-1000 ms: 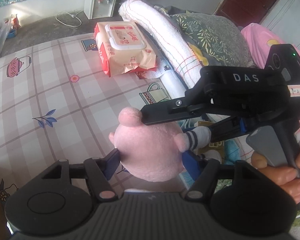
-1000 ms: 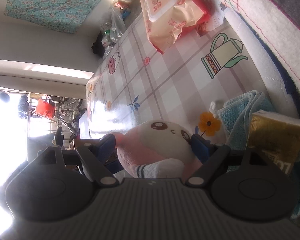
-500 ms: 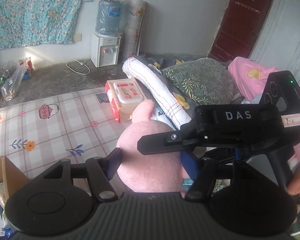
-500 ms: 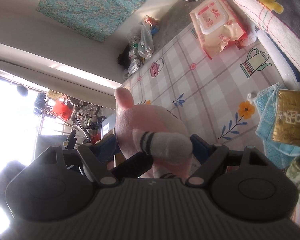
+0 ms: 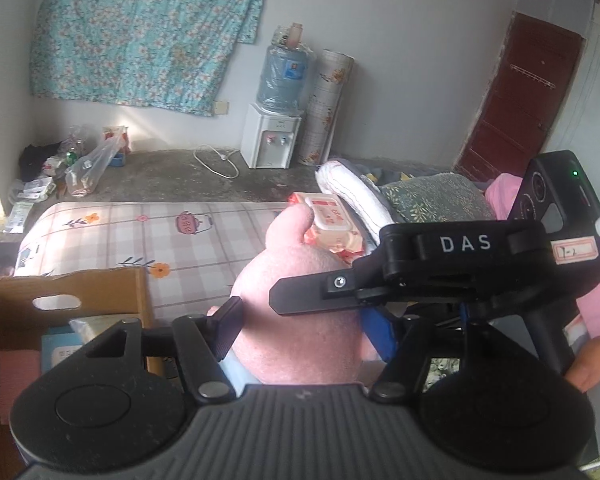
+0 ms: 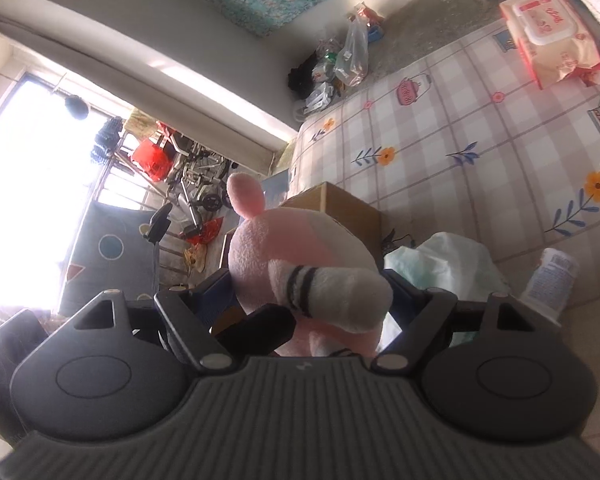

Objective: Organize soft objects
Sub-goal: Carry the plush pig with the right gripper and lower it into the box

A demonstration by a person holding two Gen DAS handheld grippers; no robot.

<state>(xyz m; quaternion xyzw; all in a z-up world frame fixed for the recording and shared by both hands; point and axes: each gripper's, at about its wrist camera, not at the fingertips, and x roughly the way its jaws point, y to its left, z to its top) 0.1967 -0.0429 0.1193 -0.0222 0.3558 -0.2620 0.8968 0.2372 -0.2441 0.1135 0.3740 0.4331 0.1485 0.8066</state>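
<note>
A pink plush toy point(image 5: 300, 304) with a striped white limb point(image 6: 332, 292) hangs in the air, held from two sides. My left gripper point(image 5: 302, 322) is shut on its round body, pads pressed into both flanks. My right gripper point(image 6: 306, 290) is shut on the same toy. In the left wrist view the right gripper's body point(image 5: 460, 264) crosses in front of the toy, a hand on its handle. An open cardboard box point(image 5: 64, 312) sits low at the left, with packets inside. The right wrist view has that box point(image 6: 340, 208) just behind the toy.
A wet-wipes pack point(image 5: 328, 224), a rolled white towel point(image 5: 352, 196) and a green pillow point(image 5: 432, 200) lie on the checked bed sheet point(image 5: 172, 240). A pale green cloth point(image 6: 448, 260) and a small tissue packet point(image 6: 552, 284) lie near the box. A water dispenser point(image 5: 272, 140) stands at the wall.
Both grippers have lifted the plush toy off the checked sheet and carried it leftwards. The cardboard box has come into view below it, and the far wall now fills the left wrist view.
</note>
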